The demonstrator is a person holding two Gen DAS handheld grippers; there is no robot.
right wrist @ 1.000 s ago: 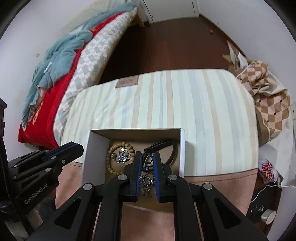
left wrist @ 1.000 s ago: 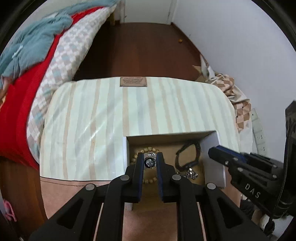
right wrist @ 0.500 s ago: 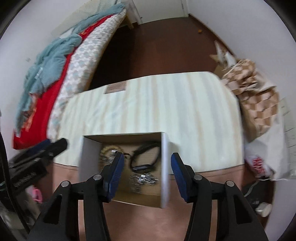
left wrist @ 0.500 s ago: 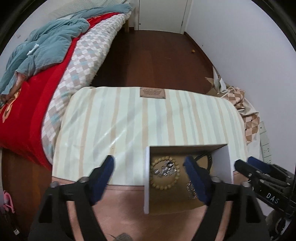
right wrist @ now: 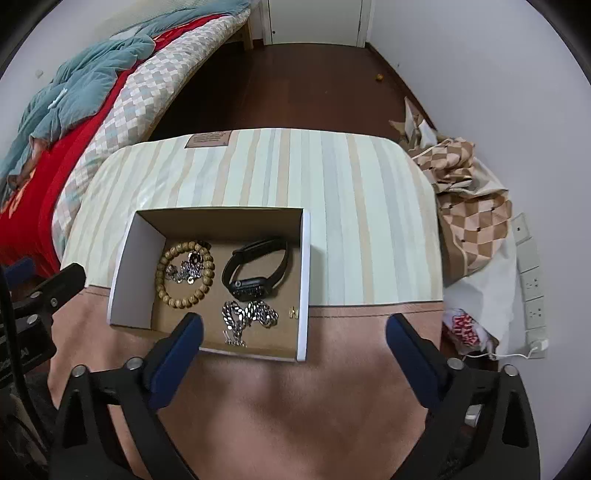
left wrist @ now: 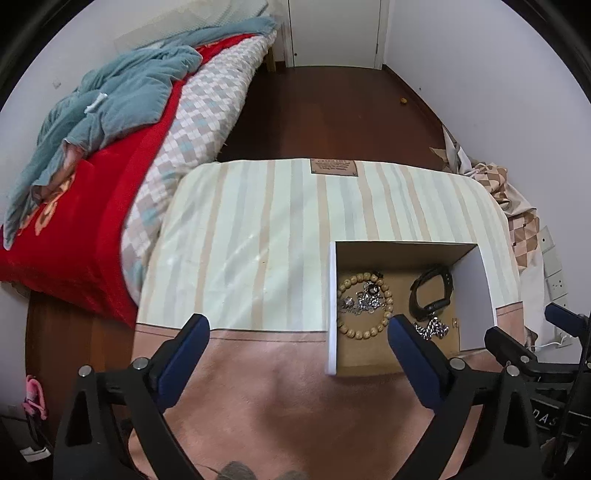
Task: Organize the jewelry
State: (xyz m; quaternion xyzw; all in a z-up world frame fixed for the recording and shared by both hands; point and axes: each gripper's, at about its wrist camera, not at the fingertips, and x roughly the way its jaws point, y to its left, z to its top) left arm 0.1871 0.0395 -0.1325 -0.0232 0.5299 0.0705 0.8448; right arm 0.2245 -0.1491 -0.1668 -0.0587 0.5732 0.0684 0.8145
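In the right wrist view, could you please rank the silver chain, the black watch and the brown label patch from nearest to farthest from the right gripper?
From the right gripper:
1. Silver chain, at the box's near end.
2. Black watch, mid-box, right side.
3. Brown label patch, on the cloth's far edge.

We're in a small bedroom with white walls (left wrist: 480,74) and a dark wood floor (left wrist: 325,110). On the left we've got a bed (left wrist: 192,110) with a red blanket (left wrist: 96,206) and a rumpled teal cover (left wrist: 122,92), and a white door (left wrist: 334,29) at the far end.
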